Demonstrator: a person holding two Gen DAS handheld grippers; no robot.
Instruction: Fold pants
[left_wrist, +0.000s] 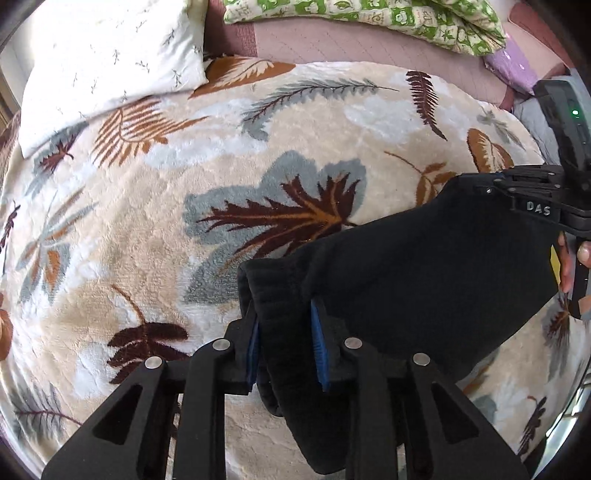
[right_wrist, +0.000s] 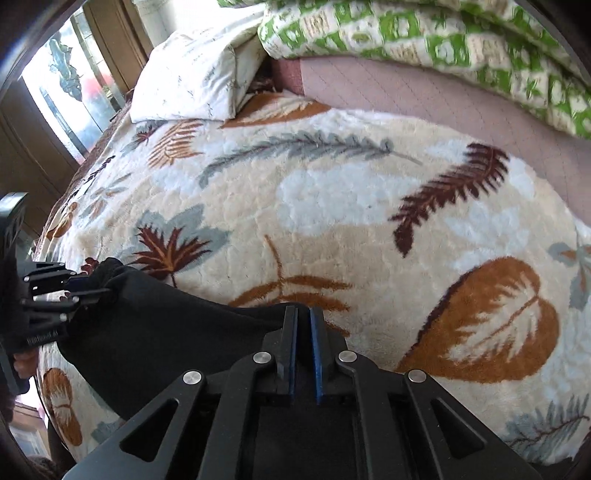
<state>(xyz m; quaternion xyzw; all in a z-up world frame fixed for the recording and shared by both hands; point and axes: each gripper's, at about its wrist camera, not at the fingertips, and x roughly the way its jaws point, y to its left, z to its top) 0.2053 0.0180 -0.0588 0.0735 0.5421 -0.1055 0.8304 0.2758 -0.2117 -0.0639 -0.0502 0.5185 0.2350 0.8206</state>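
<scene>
Left wrist view shows my left gripper (left_wrist: 284, 343) clamped on the black pants (left_wrist: 424, 273), my right gripper (right_wrist: 303, 347) pinching the other end, fabric stretched above the leaf blanket (left_wrist: 147, 221). Folding seems barely begun; the lower cloth hangs hidden.

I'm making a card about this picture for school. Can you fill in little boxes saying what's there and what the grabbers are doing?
place: bed with a leaf-print blanket
main thing: black pants, stretched between both grabbers, lifted above the blanket
left gripper: closed on a bunched edge of the pants
right gripper: shut on the pants' other end
nearby: white pillow, green patterned quilt
folding: not yet done
</scene>
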